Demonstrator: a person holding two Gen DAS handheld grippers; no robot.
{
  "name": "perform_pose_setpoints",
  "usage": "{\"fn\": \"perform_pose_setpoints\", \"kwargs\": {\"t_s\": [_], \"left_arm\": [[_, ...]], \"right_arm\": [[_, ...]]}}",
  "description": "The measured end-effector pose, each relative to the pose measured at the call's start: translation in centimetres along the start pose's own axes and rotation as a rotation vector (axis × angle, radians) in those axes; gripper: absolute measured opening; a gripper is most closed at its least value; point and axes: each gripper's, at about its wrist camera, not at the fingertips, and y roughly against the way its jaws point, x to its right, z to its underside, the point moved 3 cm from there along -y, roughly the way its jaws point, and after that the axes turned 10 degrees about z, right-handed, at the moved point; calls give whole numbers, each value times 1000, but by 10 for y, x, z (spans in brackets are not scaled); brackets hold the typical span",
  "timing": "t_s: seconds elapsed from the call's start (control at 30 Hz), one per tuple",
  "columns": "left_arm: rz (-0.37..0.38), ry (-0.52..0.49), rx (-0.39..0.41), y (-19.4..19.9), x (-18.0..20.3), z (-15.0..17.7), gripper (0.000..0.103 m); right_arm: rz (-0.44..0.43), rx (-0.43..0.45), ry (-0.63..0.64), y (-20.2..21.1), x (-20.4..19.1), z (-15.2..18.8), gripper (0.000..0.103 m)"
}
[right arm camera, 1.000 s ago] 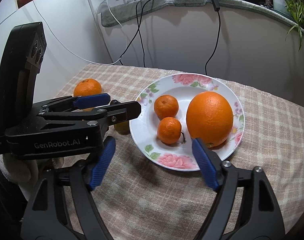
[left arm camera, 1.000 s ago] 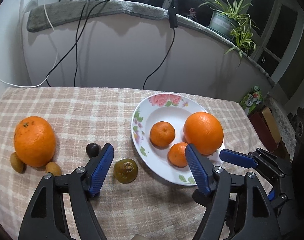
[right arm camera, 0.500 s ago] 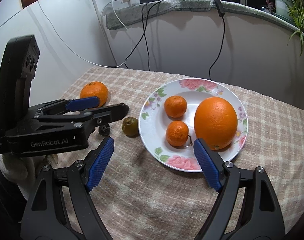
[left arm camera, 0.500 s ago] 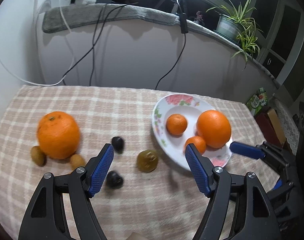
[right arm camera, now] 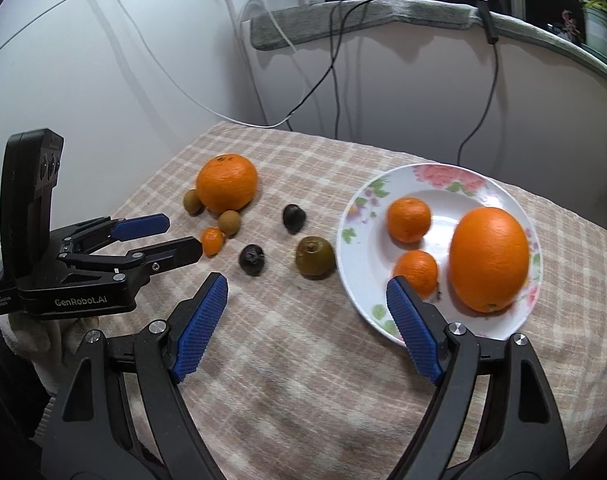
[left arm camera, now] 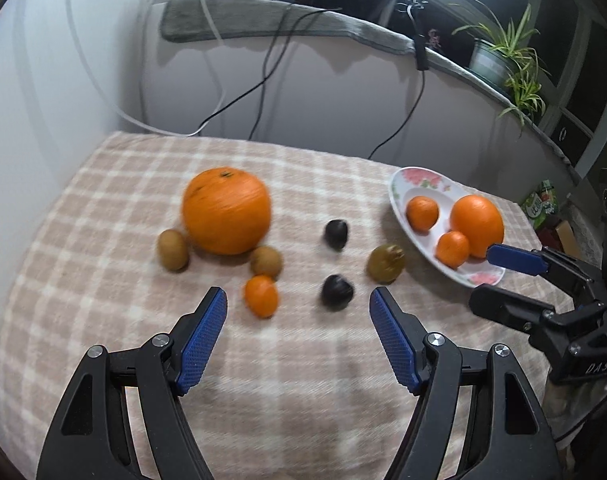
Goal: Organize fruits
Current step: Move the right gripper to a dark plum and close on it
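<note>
**A:** Which step are you on?

**B:** Picking the next loose fruit, I judge. My left gripper (left arm camera: pixel 297 316) hangs above the checked cloth (left arm camera: pixel 303 380) with its jaws spread wide and nothing between them. Just ahead of it lies a small mandarin (left arm camera: pixel 261 295); a dark fruit (left arm camera: pixel 337 292) sits to its right. My right gripper (right arm camera: pixel 303 320) is also spread and empty, near the front rim of the flowered plate (right arm camera: pixel 357 280).

**A:** What is already sorted?

**B:** The plate holds 3 fruits: 1 big orange (right arm camera: pixel 489 258) and 2 mandarins (right arm camera: pixel 408 219). On the cloth I count another big orange (left arm camera: pixel 226 211), 2 brown fruits touching or just beside it, a second dark fruit (left arm camera: pixel 336 234) and a greenish fruit (left arm camera: pixel 385 263) near the plate's left rim.

**A:** What does the next move call for?

**B:** Probably lowering the left jaws around the small mandarin without nudging the brown fruit (left arm camera: pixel 266 262) just behind it, then carrying it to the plate.

**A:** Any writing?

**B:** The left gripper's body reads "GenRobot.AI" in the right wrist view. The right one shows "DAS" in the left wrist view. A green carton (left arm camera: pixel 540 204) beyond the table is unreadable.
</note>
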Motion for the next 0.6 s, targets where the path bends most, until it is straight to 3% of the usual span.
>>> {"fn": "perform_pose_setpoints", "kwargs": {"t_s": [0.13,0.33,0.47,0.6], "left_arm": [[1,22,2,4,-11,5,70],[21,47,-4,1,-20,8,57],[37,60,-21,-6,-22,10,48],[39,67,-32,-12,-25,11,42]], "right_arm": [[-17,-1,26,-5,-12,-2,84],[-62,-9,48,-13,-28,-4,84],[-87,-28,51,-21,-35,-4,68],[-105,-48,59,-31,-41,-4,58]]}}
